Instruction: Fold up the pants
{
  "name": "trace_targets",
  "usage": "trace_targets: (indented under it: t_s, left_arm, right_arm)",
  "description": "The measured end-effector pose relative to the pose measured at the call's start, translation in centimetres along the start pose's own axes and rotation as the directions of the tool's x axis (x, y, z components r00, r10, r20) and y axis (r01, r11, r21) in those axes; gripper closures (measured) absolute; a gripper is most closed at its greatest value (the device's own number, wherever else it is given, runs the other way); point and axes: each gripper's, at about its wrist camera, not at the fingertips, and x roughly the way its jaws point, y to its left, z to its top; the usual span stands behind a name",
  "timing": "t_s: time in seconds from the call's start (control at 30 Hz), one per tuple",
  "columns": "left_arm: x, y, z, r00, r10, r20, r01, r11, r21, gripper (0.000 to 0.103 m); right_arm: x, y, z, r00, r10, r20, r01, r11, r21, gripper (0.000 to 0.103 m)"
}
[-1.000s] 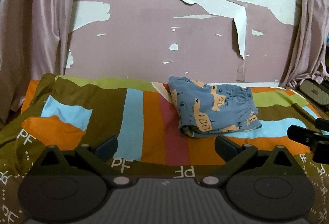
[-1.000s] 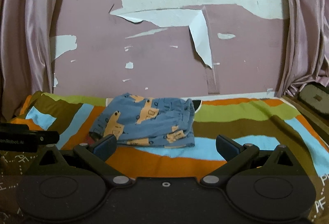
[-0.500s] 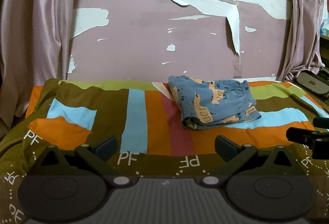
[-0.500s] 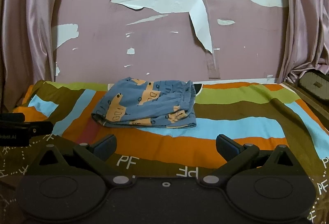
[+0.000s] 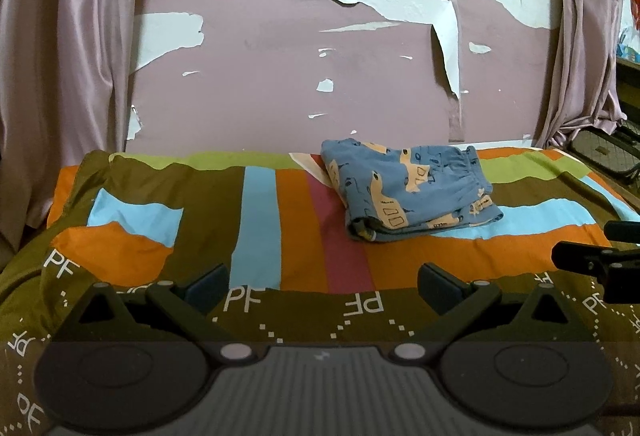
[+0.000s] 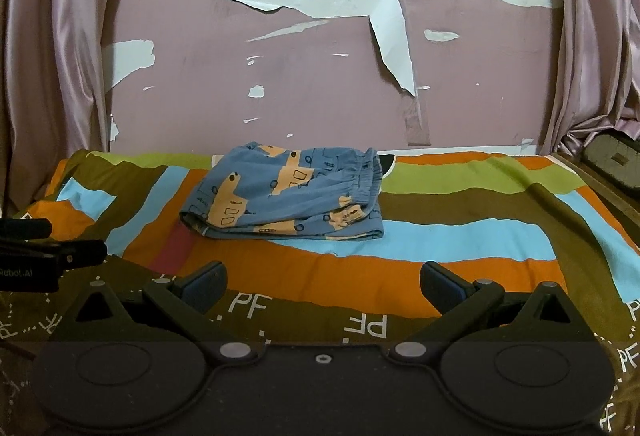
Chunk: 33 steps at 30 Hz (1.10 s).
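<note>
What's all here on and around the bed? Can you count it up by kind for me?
Folded blue pants: 1
Striped bedcover: 1
Pink curtains: 2, one at the left, one at the right
Handheld grippers: 2, left gripper and right gripper, both open
Total: 6

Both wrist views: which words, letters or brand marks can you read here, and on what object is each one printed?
"PF": white letters repeated along the brown border of the striped bedspread, some turned or mirrored.
"...obot.AI": partly cut off, on the body of the left claw in the right wrist view.
The blue pants show only drawings, no readable text.
</note>
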Motion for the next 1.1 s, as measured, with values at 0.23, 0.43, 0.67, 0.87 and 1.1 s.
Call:
trace_targets:
  t_s: [0.23,0.43,0.67,0.87,1.1]
  left_arm:
    - [-0.04,-0.03,-0.02,1.000,-0.002,0.002,0.002,1.000,-0.002,0.000]
    - [0.01,-0.05,-0.03,1.000,0.001,0.000,-0.001,1.000,-0.002,0.000]
    - [0.12,0.04,-0.19,1.000,0.005,-0.006,-0.005,1.000,-0.008,0.000]
    - [0.11,0.05,-0.25,1.000,0.003,-0.008,-0.003,1.000,-0.008,0.000]
    - [0.14,0.13,-0.48,1.000,0.002,-0.018,-0.002,1.000,-0.008,0.000]
  right_arm:
    - [-0.02,0.08,-0.02,1.000,0.002,0.002,-0.002,1.000,-0.006,0.001]
    - [-0.08,0.00,-0.05,1.000,0.000,0.000,0.000,1.000,-0.003,0.001]
    - [-0.02,-0.06,-0.11,1.000,-0.002,-0.006,0.002,1.000,0.001,0.001]
    - [-0.10,-0.17,-0.23,1.000,-0.007,-0.009,0.007,1.000,0.007,0.001]
    - [-0.04,-0.18,-0.19,1.000,-0.011,-0.012,0.011,1.000,0.008,0.001]
